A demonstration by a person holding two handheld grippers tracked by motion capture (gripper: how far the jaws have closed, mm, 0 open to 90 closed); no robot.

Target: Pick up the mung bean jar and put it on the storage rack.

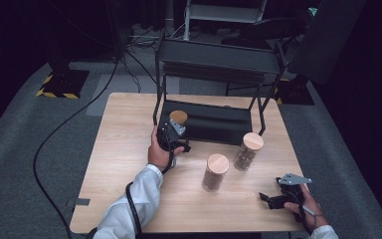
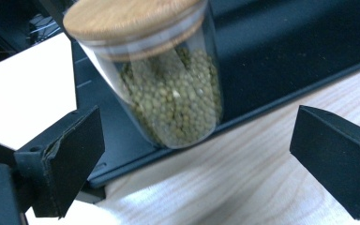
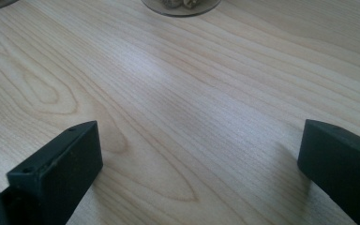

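Table (image 1: pixel 129 149) brightly lit amid dark surroundings; glare whitens the left gripper view's wood; near jaws blurred.

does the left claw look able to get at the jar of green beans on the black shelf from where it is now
Probably yes. The left claw stands open right in front of the jar of green beans at the edge of the black shelf, with bare table between them.

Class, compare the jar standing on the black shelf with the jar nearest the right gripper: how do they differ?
The shelf jar holds small green round seeds; the table jar holds something brown. The shelf jar stands on the black rack's bottom shelf; the table jar stands on the wooden table. Both are clear, upright, with wooden lids.
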